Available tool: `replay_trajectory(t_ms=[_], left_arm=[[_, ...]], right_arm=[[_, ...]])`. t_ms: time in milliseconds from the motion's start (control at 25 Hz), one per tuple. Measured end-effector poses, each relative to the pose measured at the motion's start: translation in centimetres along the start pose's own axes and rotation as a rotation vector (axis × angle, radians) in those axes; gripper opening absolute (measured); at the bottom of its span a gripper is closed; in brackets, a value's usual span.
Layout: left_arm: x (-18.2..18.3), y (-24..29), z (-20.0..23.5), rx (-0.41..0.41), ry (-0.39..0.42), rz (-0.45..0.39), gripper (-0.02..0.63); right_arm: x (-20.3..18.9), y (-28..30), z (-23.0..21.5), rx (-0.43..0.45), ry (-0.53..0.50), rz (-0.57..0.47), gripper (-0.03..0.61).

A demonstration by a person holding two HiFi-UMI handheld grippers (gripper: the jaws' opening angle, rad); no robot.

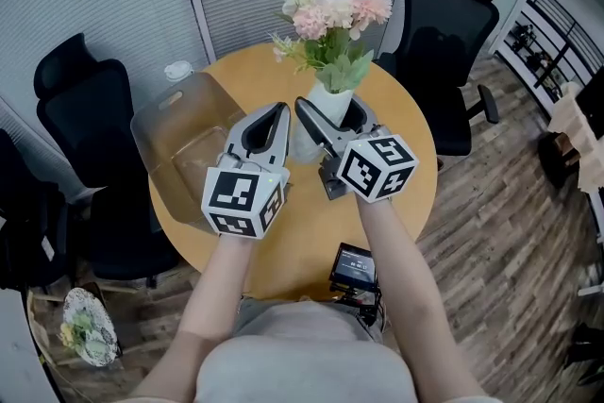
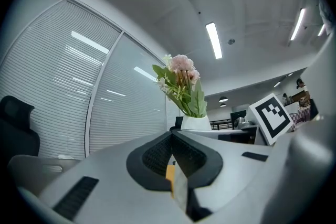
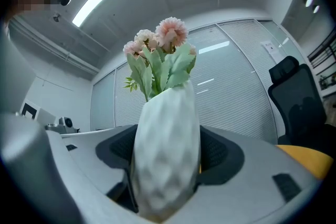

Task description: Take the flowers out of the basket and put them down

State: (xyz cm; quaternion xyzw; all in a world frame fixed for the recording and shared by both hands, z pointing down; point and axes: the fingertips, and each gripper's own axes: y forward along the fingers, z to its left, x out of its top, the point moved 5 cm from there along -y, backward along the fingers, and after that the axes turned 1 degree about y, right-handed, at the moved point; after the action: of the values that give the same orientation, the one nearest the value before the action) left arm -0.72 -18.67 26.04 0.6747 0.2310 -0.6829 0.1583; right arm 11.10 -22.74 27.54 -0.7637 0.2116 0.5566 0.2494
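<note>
- The right hand-held gripper is pinching the white faceted vase between its 2 pads. The pink flowers stand upright in it, already out of the clear plastic basket and just to its right, above the round tabletop. Whether the vase base rests on the wood is hidden.
- The left hand-held gripper has its jaws pressed together, with nothing clearly between them, close beside the vase.
- Likely risk: the vase looks smooth and top-heavy with the tall bouquet, so a loose or uneven grip could let it slip or tilt, and letting go before the base sits flat could topple it.
- The left hand-held gripper is near enough that a sideways nudge could knock the vase.
- The basket wall crowds the left side, so the free tabletop lies to the right and front.
- A small black device sits at the near edge. 2 office chairs flank the tabletop, clear of the work.
</note>
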Motion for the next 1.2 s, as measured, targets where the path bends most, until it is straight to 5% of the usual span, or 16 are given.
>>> replay_trajectory(t_ms=[400,1200], left_arm=[[-2.2,2.2,-4.0,0.014,0.051,-0.004,0.005],[-9.0,5.4,-8.0,0.056,0.065,0.019,0.005]], right_arm=[[-1.1,-2.8,-4.6,-0.036,0.041,-0.003,0.353],[-4.9,-3.4,-11.3,0.029,-0.027,0.047,0.353]])
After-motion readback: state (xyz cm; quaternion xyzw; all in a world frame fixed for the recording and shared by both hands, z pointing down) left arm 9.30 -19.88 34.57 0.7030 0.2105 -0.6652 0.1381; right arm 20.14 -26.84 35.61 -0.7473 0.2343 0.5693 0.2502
